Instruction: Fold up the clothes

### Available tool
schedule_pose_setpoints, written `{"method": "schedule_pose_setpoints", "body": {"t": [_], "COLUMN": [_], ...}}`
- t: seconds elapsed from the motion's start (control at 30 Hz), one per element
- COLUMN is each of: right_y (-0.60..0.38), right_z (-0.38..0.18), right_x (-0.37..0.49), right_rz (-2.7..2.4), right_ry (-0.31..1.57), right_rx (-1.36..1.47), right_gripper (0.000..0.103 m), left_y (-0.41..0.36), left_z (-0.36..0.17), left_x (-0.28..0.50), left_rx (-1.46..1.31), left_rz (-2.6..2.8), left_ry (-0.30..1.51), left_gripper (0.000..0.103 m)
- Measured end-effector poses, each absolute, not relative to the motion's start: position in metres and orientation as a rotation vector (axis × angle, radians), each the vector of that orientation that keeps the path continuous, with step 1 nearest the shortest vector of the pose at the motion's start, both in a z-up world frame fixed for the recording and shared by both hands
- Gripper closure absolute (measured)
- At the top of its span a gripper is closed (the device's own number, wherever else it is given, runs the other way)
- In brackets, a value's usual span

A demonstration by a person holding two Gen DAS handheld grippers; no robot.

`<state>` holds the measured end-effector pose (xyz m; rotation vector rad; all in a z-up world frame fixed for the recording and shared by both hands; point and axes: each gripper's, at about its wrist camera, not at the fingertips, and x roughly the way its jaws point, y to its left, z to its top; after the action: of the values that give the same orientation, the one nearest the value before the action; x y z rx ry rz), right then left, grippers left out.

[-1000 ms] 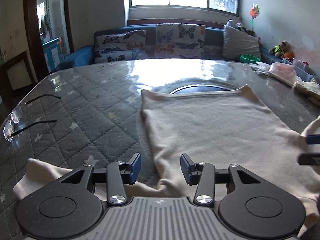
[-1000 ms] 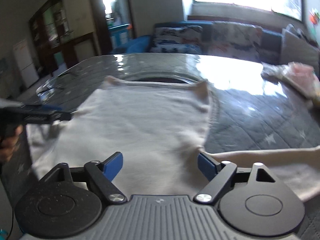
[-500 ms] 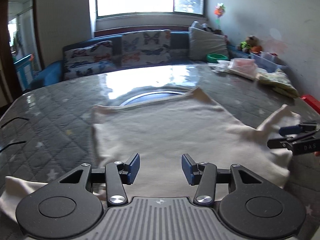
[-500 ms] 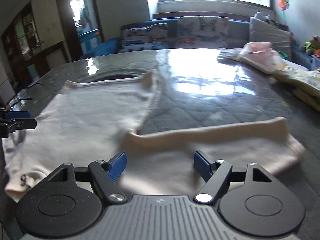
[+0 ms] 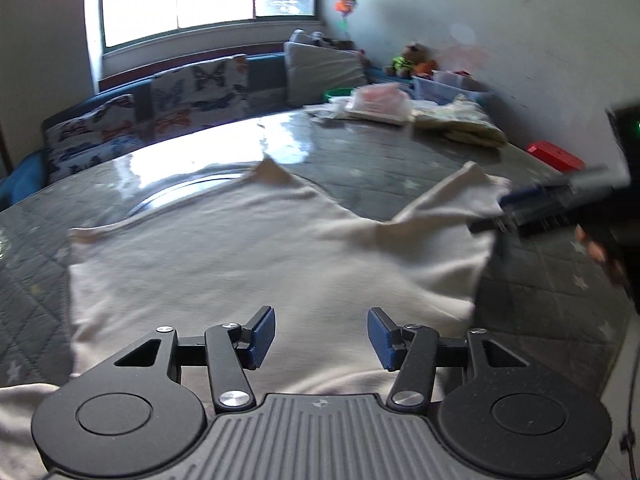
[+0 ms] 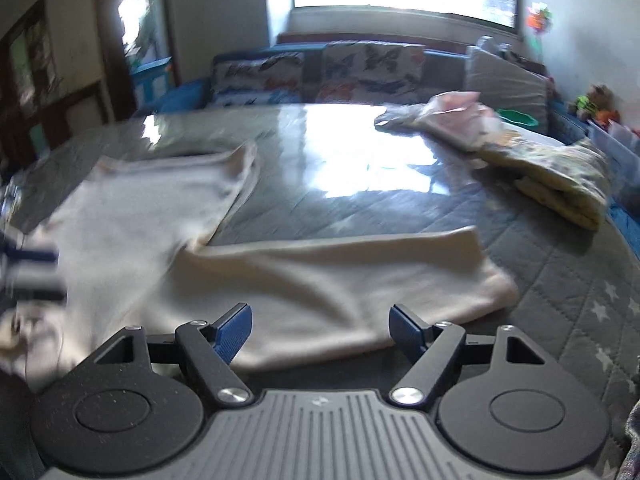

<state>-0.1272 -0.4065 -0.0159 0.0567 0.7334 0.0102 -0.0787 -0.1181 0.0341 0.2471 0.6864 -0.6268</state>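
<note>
We have the cream long-sleeved knit top (image 5: 248, 248) spread flat on the grey quilted star-print table (image 6: 400, 208) under its shiny clear cover, just ahead of both pairs of fingers, collar end pointing away from us. Our left gripper (image 5: 322, 334) hovers low over the hem with its blue-padded fingers (image 5: 262, 334) set wide and nothing between them. Our right gripper (image 6: 320, 330) is spread wide too, empty, with the right sleeve (image 6: 348, 280) lying straight out beyond its fingers, flat on the table and running off to the right. In the left view that sleeve's cuff sits just beside the right gripper's tips, a little raised, but blur keeps us from saying they touch. So how far along are we? The body lies unfolded and smooth and this sleeve is out to the side, not over the torso; the other sleeve barely shows at the left view's bottom corner. By our judgement, most of the folding of this top is still open. Around us: a folded pale floral cloth (image 6: 560, 184) and a pink bundle in clear wrap (image 6: 452, 120) far right of the fingers, well apart from the top, and a butterfly-print sofa (image 6: 320, 72) beyond the table. Nothing stands on the top itself or blocks the sleeve's path across it.
</note>
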Motion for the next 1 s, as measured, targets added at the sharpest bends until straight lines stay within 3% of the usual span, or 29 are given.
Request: {"method": "schedule_pose_setpoints", "body": {"t": [0.2, 0.47, 0.67, 0.87, 1.0], "right_y": [-0.436, -0.447, -0.426, -0.393, -0.367], "right_z": [-0.021, -0.024, -0.012, -0.005, -0.009], "right_x": [-0.105, -0.110, -0.121, -0.131, -0.140], "right_rz": [-0.105, -0.176, -0.135, -0.074, -0.026], "right_ry": [0.748, 0.754, 0.722, 0.688, 0.692], "right_rx": [0.080, 0.085, 0.094, 0.098, 0.088], "right_gripper": [0.032, 0.032, 0.024, 0.010, 0.006], "left_y": [-0.133, -0.138, -0.125, -0.109, -0.101], "left_z": [0.028, 0.025, 0.033, 0.040, 0.043], "left_x": [-0.089, -0.089, -0.081, -0.083, -0.088], "left_rx": [0.280, 0.268, 0.182, 0.135, 0.129], "left_rz": [-0.675, -0.675, -0.608, -0.525, -0.485], "left_ry": [0.699, 0.735, 0.769, 0.775, 0.770], "left_gripper": [0.048, 0.048, 0.040, 0.026, 0.014]}}
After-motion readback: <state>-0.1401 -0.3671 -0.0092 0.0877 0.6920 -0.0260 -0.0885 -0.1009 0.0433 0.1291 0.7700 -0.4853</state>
